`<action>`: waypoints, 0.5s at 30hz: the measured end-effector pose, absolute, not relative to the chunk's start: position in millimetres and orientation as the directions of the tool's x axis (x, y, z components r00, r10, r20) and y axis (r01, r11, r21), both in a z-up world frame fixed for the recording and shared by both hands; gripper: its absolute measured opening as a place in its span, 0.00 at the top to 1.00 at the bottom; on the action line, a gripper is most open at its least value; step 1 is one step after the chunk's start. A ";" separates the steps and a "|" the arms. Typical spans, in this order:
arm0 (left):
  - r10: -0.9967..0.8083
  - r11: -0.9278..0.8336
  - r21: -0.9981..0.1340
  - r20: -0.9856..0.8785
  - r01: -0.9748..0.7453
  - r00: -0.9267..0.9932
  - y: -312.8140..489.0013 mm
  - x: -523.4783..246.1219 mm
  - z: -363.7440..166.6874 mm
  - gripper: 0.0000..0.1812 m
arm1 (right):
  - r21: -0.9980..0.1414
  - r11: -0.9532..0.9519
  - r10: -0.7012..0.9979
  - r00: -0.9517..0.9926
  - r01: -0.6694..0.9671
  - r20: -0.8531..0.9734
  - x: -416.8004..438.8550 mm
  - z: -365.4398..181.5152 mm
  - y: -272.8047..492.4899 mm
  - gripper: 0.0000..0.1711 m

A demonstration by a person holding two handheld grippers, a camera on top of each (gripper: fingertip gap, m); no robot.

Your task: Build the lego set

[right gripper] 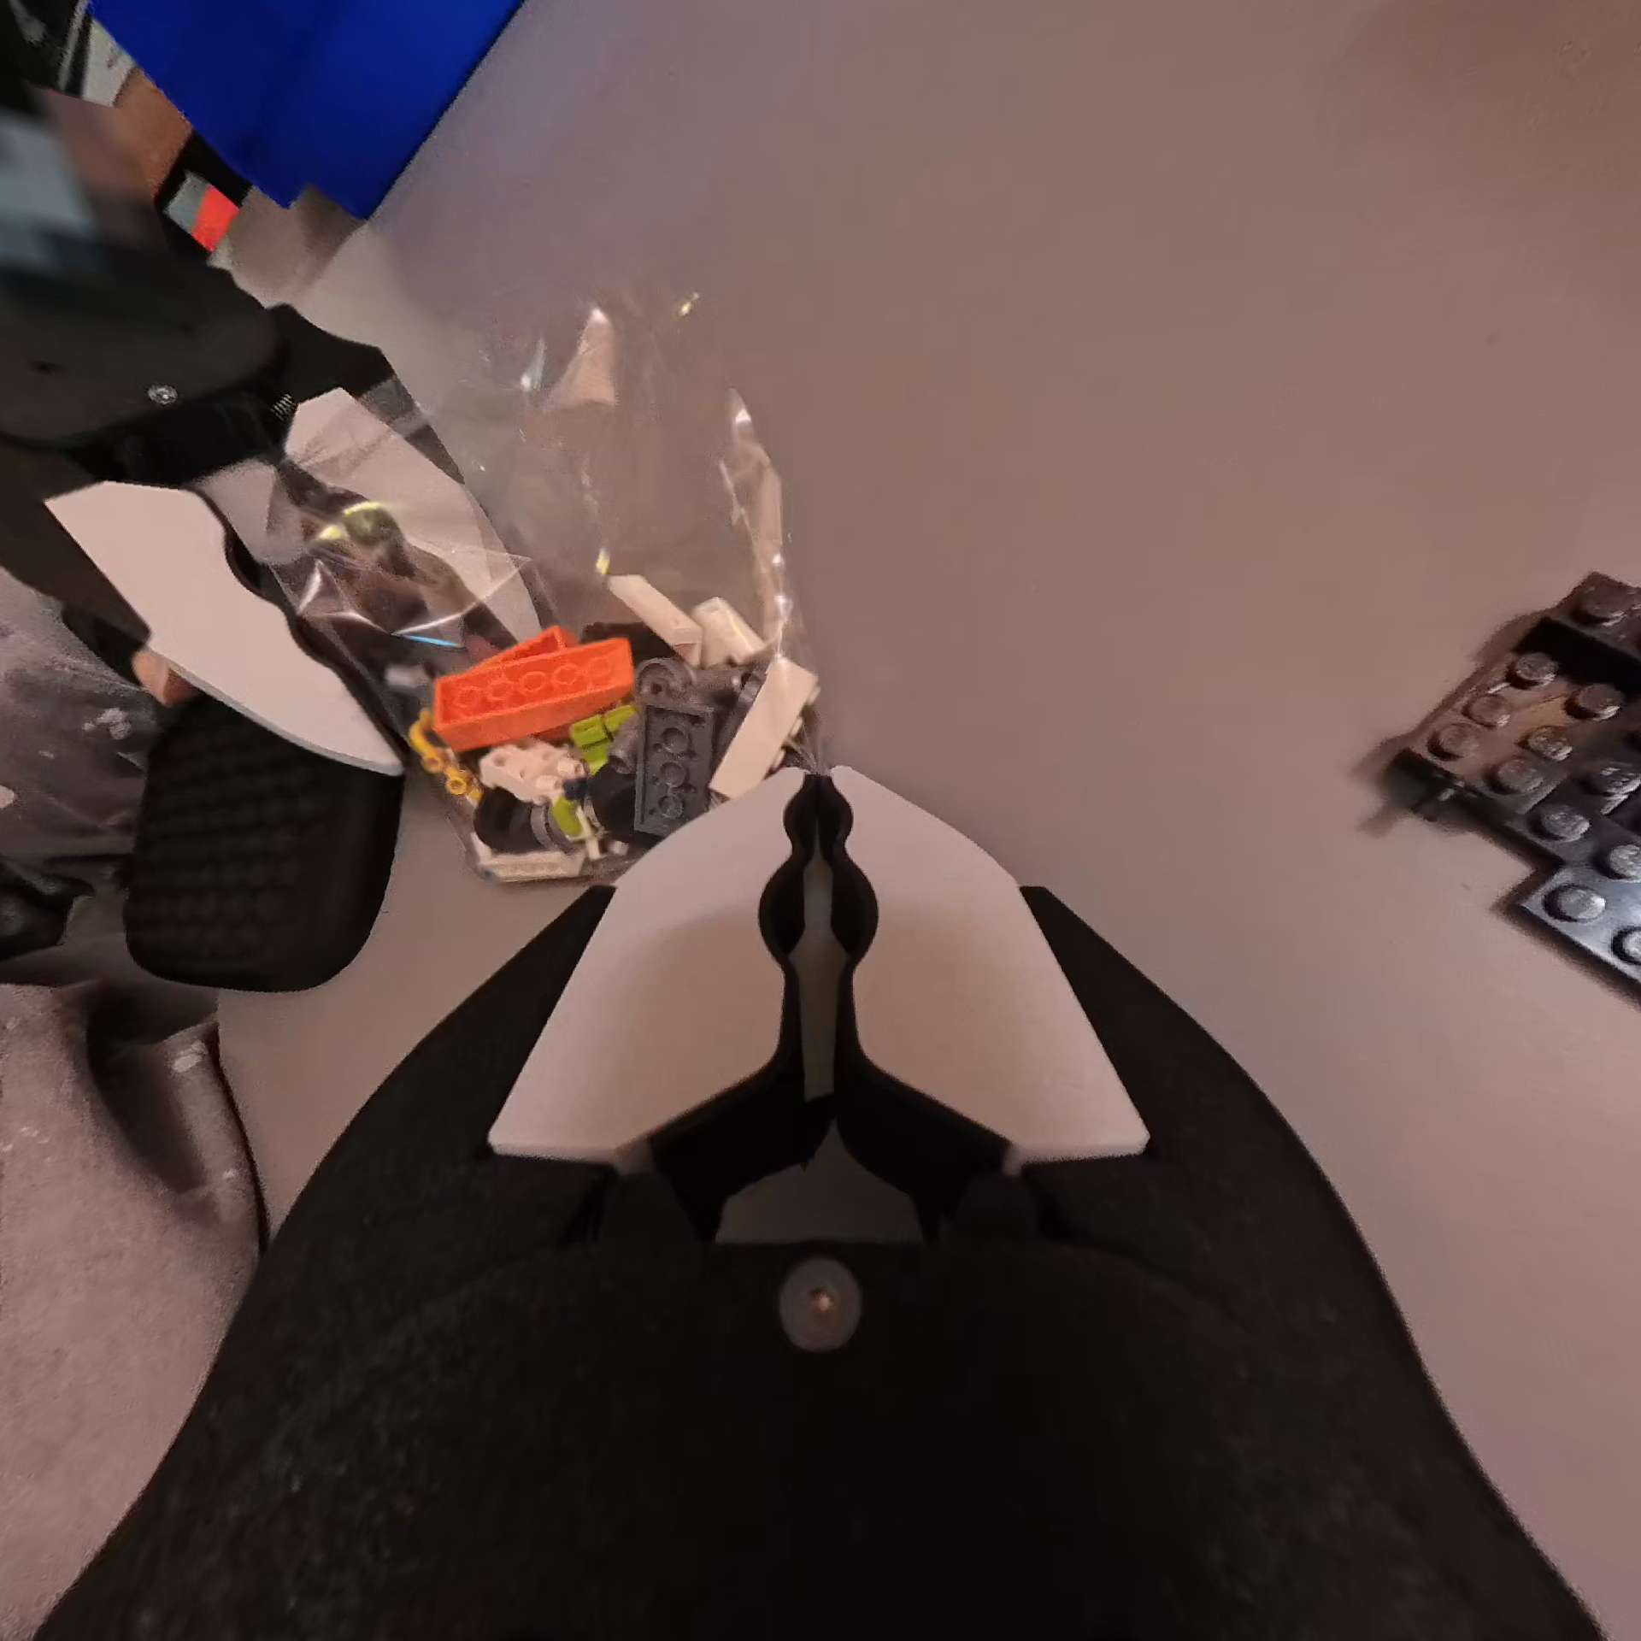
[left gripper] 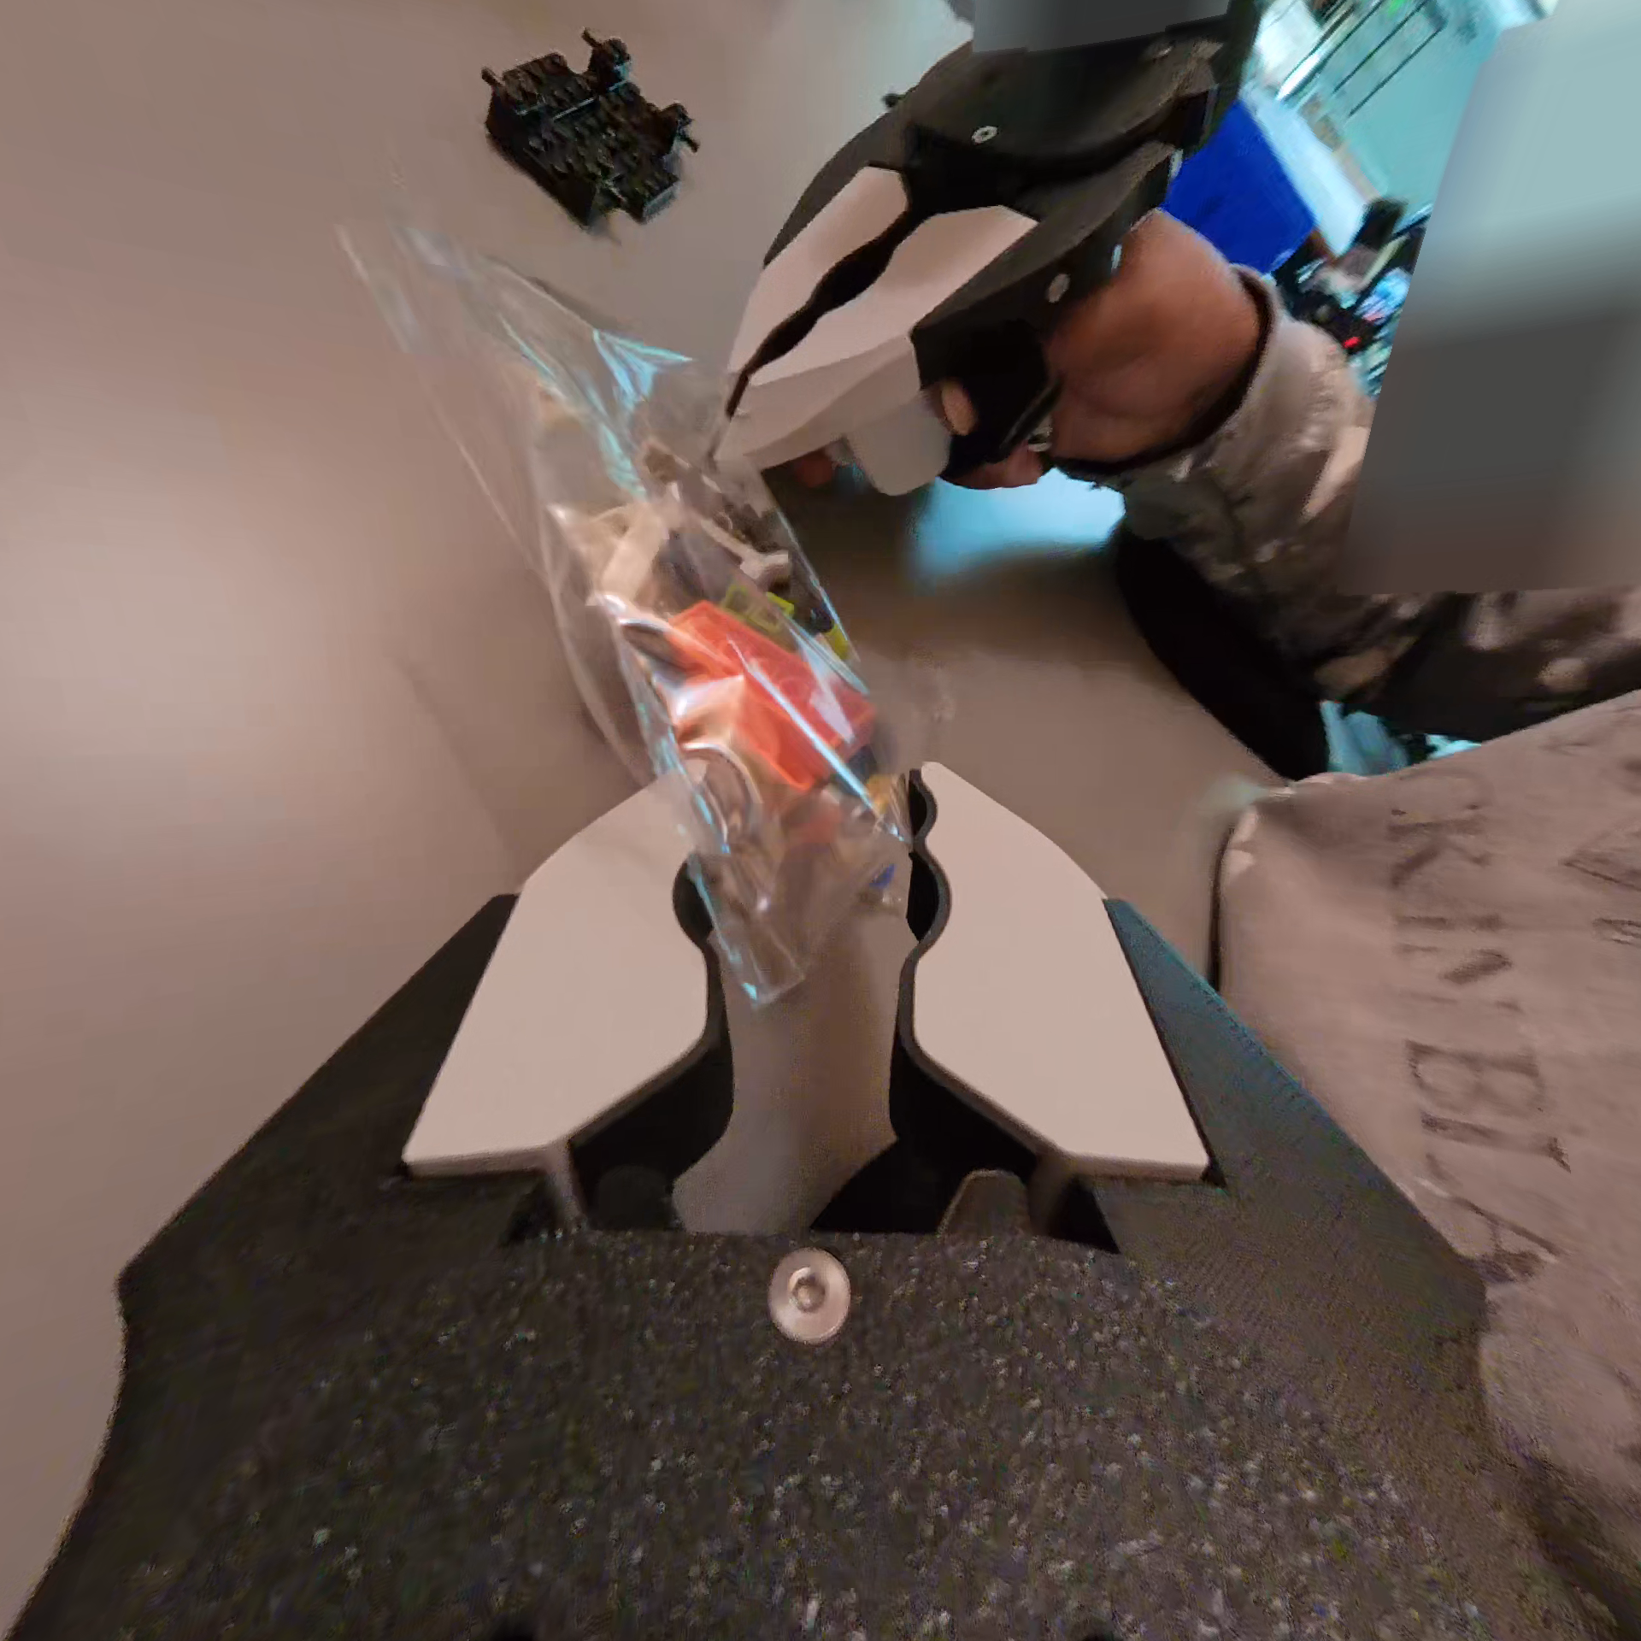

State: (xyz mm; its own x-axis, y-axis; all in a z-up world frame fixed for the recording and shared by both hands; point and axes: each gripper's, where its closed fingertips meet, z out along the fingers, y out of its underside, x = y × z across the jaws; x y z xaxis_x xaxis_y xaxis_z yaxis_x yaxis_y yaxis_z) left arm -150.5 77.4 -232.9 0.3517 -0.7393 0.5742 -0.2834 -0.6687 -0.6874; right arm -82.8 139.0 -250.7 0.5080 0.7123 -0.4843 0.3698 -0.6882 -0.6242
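A clear plastic bag (left gripper: 613,479) of loose lego pieces, with an orange brick (left gripper: 755,693) inside, is stretched between my two grippers over the grey table (left gripper: 178,622). My left gripper (left gripper: 790,781) has its jaws closed around the bag's bulky end, and both fingers touch it. My right gripper (right gripper: 817,777) is shut on the bag's thin edge; it also shows in the left wrist view (left gripper: 733,435). In the right wrist view the bag (right gripper: 622,533) holds orange (right gripper: 533,693), grey, white and lime pieces. A black studded lego assembly (left gripper: 586,133) lies apart on the table (right gripper: 1554,772).
A person's hand (left gripper: 1145,355) and grey patterned sleeve (left gripper: 1421,1021) sit at the right, past the table edge. A blue object (right gripper: 293,89) stands at the far left of the right wrist view. Bare table (right gripper: 1154,355) lies between the bag and the black assembly.
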 end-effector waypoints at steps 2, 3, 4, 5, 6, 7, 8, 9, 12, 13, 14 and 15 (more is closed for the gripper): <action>-0.755 -0.651 -0.680 0.537 -0.337 0.376 78.2 -147.8 -237.4 0.86 | -0.633 -0.684 0.713 0.513 0.362 -0.477 -82.1 -249.9 140.4 1.00; -0.770 -0.634 -0.689 0.518 -0.352 0.373 78.2 -148.2 -236.8 0.91 | -0.634 -0.683 0.714 0.512 0.362 -0.478 -81.6 -249.9 140.8 1.00; -0.779 -0.620 -0.699 0.500 -0.355 0.378 80.0 -150.4 -234.7 0.94 | -0.637 -0.681 0.716 0.507 0.361 -0.479 -81.3 -249.6 141.1 1.00; -0.783 -0.613 -0.704 0.483 -0.358 0.391 82.9 -154.3 -232.4 0.94 | -0.645 -0.674 0.724 0.496 0.360 -0.480 -82.0 -248.7 141.0 1.00; -0.787 -0.607 -0.708 0.472 -0.360 0.398 85.1 -158.7 -229.2 0.94 | -0.656 -0.663 0.736 0.476 0.361 -0.482 -84.0 -247.1 139.6 1.00; -0.794 -0.596 -0.712 0.455 -0.371 0.402 86.3 -163.5 -226.2 0.96 | -0.674 -0.645 0.753 0.447 0.360 -0.483 -87.5 -243.8 137.7 1.00; -0.807 -0.575 -0.721 0.421 -0.388 0.414 88.5 -169.3 -223.8 0.97 | -0.693 -0.624 0.772 0.423 0.361 -0.475 -91.1 -240.7 135.8 1.00; -0.821 -0.548 -0.730 0.378 -0.408 0.427 91.3 -176.0 -221.2 0.98 | -0.713 -0.599 0.792 0.398 0.364 -0.462 -95.0 -237.3 133.8 1.00; -0.847 -0.501 -0.740 0.312 -0.448 0.431 95.2 -193.2 -210.5 0.98 | -0.764 -0.523 0.846 0.339 0.377 -0.412 -107.8 -229.4 127.2 1.00; -0.849 -0.493 -0.736 0.290 -0.463 0.442 98.1 -199.4 -209.9 0.98 | -0.776 -0.498 0.860 0.333 0.387 -0.386 -112.0 -228.7 126.5 1.00; -0.852 -0.485 -0.731 0.271 -0.479 0.448 100.5 -204.9 -209.5 0.98 | -0.787 -0.469 0.874 0.334 0.401 -0.351 -116.1 -229.0 126.9 1.00; -0.856 -0.477 -0.726 0.256 -0.495 0.449 102.3 -209.8 -208.9 0.98 | -0.794 -0.439 0.888 0.335 0.420 -0.314 -120.2 -229.6 127.2 1.00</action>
State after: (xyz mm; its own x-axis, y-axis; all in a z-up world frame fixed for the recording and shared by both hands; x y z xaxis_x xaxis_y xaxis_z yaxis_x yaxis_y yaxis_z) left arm -209.8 102.3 -208.9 0.4495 -0.8559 0.2557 -0.4949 -0.4769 -0.7264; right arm -120.2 127.2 -229.6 0.3352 0.8883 -0.3139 0.4203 -0.4391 -0.7940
